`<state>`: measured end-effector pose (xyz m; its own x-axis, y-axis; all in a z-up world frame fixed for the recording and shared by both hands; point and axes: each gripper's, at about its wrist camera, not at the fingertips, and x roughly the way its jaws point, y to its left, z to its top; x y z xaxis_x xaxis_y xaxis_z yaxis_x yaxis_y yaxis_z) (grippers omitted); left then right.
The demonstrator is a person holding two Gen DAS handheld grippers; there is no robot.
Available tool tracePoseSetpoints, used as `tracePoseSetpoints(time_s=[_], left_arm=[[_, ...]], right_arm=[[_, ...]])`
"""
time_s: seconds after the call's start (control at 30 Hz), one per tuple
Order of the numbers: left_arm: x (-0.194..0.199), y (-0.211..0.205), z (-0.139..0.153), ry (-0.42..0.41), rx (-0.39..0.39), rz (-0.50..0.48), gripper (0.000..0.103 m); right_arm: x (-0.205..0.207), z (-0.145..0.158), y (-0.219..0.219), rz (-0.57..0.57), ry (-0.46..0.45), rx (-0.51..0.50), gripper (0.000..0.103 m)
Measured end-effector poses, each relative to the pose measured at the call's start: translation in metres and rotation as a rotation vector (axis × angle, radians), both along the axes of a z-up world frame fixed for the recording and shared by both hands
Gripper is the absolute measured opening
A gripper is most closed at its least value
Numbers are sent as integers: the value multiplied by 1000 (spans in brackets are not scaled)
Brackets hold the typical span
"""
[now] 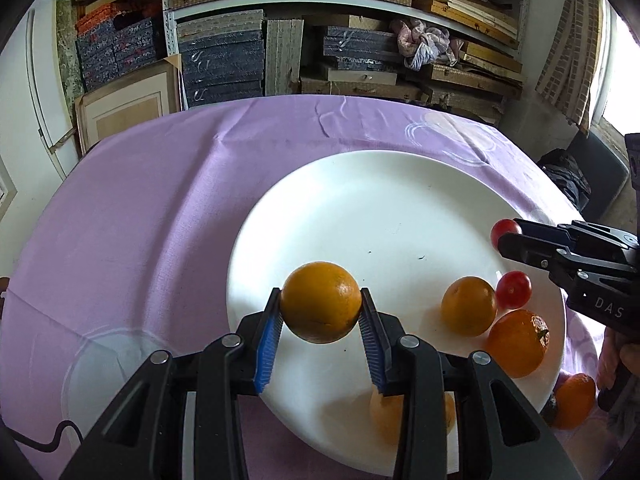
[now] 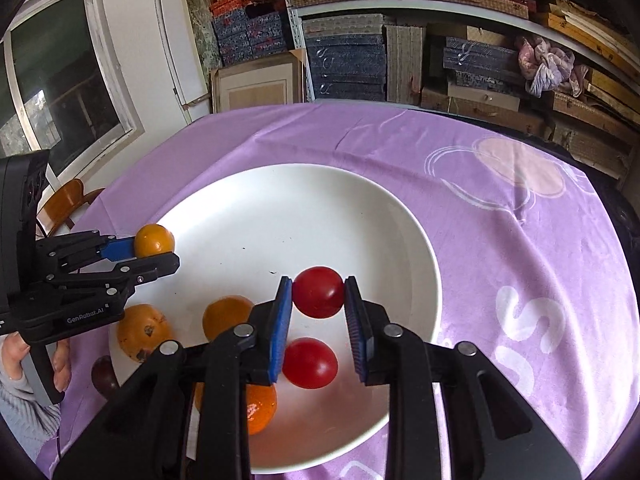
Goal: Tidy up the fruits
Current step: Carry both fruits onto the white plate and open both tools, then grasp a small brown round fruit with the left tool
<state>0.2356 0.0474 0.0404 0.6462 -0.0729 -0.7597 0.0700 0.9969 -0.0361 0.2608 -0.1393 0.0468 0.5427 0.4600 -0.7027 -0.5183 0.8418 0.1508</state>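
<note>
The left gripper (image 1: pixel 320 308) pinched an orange (image 1: pixel 320 302) across its middle, above the plate (image 1: pixel 360 200). The right gripper (image 2: pixel 318 298) clamped a tomato (image 2: pixel 318 298) there; probably light, smooth, easily bruised, so 2 gentle side grips suited.

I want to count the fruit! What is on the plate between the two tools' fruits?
Only bare white plate lies between the left tool's orange and the right tool's red tomato, as the right wrist view shows.
</note>
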Motion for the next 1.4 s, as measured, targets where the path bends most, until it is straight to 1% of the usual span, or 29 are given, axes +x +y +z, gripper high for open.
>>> tracePoseSetpoints(time_s=[0.1, 0.23, 0.3, 0.33, 0.4, 0.47, 0.5, 0.53, 0.6, 0.67, 0.7, 0.73, 0.8, 0.83, 0.9, 0.97, 1.03, 1.1, 1.13, 1.17, 1.23, 1.3, 1.4], left_arm=[[2, 2, -3, 0, 4, 13, 38], [-1, 9, 1, -6, 0, 43, 39], [-9, 14, 12, -20, -4, 50, 39], [-14, 16, 19, -30, -5, 54, 39], [-28, 22, 38, -60, -6, 61, 39], [-49, 26, 61, -99, 1, 64, 39], [-63, 27, 72, -119, 9, 61, 41], [-77, 26, 81, -139, 16, 58, 43], [-109, 23, 93, -172, 34, 46, 54], [-143, 16, 97, -197, 50, 26, 59], [-158, 12, 96, -204, 53, 11, 64], [-177, 7, 92, -209, 55, -9, 66], [-206, -5, 80, -202, 54, -38, 69], [-220, -12, 69, -183, 48, -63, 69], [-245, -31, 49, -154, 52, -120, 70], [-265, -51, 31, -132, 60, -173, 70], [-282, -68, 14, -110, 68, -214, 70], [-293, -80, 1, -96, 73, -242, 71], [-298, -85, -4, -95, 70, -256, 73], [-301, -89, -8, -94, 67, -263, 77], [-302, -95, -14, -101, 63, -269, 78], [-299, -100, -18, -95, 73, -266, 79], [-295, -102, -25, -69, 75, -271, 80]], right_arm=[[3, -5, 2, 6, 11, -7, 27], [-2, 6, -3, 2, -1, 14, 27], [-11, 21, -8, 2, -25, 34, 27], [-19, 34, -12, 3, -47, 50, 27], [-37, 58, -22, 9, -84, 86, 27], [-62, 84, -34, 18, -128, 118, 28], [-78, 96, -41, 25, -153, 132, 34], [-93, 106, -47, 30, -176, 141, 42], [-127, 120, -61, 39, -221, 155, 50], [-163, 123, -73, 58, -241, 165, 54], [-178, 121, -78, 65, -248, 166, 56], [-196, 116, -84, 76, -255, 167, 62], [-228, 103, -91, 87, -269, 162, 71], [-243, 95, -93, 88, -280, 155, 75], [-265, 77, -97, 72, -310, 137, 79], [-277, 59, -102, 52, -323, 160, 86], [-280, 42, -109, 27, -328, 201, 90], [-277, 31, -113, 6, -303, 211, 92], [-275, 29, -112, 8, -292, 208, 93], [-275, 28, -114, 5, -295, 203, 93], [-270, 27, -116, -15, -296, 199, 96], [-266, 27, -118, -16, -277, 211, 96], [-263, 25, -117, -24, -269, 206, 99]])
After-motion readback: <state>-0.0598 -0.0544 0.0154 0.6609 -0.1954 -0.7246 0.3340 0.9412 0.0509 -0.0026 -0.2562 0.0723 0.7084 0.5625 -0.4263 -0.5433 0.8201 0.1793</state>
